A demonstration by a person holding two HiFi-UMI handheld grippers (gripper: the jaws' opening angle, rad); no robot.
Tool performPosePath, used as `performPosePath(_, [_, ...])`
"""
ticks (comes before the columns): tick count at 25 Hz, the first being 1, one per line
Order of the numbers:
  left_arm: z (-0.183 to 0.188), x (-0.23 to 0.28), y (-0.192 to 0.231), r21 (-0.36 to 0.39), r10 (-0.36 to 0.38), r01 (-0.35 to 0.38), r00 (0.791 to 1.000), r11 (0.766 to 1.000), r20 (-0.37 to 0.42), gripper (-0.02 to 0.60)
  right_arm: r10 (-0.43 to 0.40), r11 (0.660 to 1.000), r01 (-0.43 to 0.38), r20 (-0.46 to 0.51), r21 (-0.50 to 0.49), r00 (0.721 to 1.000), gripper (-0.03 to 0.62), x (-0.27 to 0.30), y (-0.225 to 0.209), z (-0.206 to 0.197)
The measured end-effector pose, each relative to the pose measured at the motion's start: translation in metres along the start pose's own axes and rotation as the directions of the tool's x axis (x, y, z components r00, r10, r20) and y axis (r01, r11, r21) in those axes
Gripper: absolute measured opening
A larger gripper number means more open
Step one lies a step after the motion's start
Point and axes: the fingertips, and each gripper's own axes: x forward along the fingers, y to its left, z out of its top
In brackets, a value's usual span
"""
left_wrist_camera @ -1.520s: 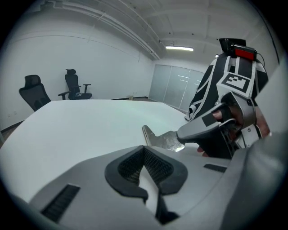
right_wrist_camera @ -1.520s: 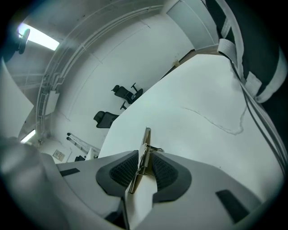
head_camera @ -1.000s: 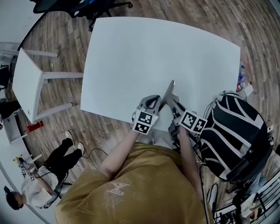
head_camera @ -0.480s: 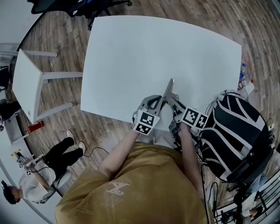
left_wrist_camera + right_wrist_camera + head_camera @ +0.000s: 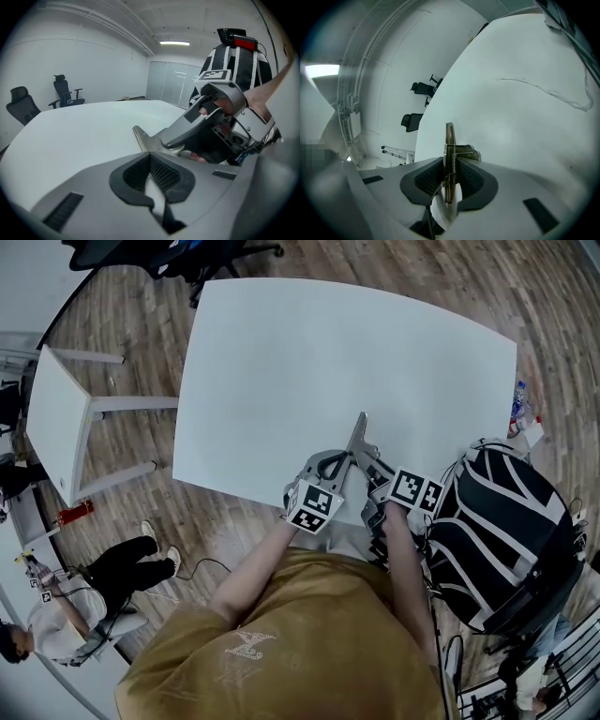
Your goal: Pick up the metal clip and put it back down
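The metal clip [image 5: 358, 434] is a flat grey spring clip. It sticks out over the near part of the white table [image 5: 281, 362], and my right gripper [image 5: 368, 457] is shut on it. In the right gripper view the clip [image 5: 449, 145] stands edge-on between the black pads [image 5: 425, 177], its spring showing. My left gripper [image 5: 330, 465] sits just left of the right one, shut with nothing held. The left gripper view shows its own jaws [image 5: 151, 169] closed, with the clip [image 5: 144, 140] and the right gripper [image 5: 206, 126] right in front.
A black-and-white backpack [image 5: 506, 521] stands at the table's right side. A small white side table [image 5: 56, 418] is on the wooden floor to the left. Office chairs [image 5: 65, 91] stand beyond the table's far end. A person [image 5: 84, 601] is at the lower left.
Both grippers and the clip have drifted slightly to the left, staying close together. The grip on the clip is unchanged.
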Motion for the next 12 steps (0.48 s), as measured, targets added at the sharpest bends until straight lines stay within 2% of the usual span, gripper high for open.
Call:
performPosePath(8, [-0.001, -0.007, 0.012, -0.033, 0.026, -0.026, 1.0, 0.999, -0.001, 0.002, 0.023, 1.0, -0.024, 0.018, 0.018, 1.0, 0.074, -0.002, 0.004, -0.002])
performPosePath(12, [0.003, -0.008, 0.019, -0.045, 0.039, -0.038, 0.999, 0.998, 0.021, 0.002, 0.027, 1.0, -0.027, 0.036, -0.003, 0.999, 0.074, -0.006, 0.008, 0.001])
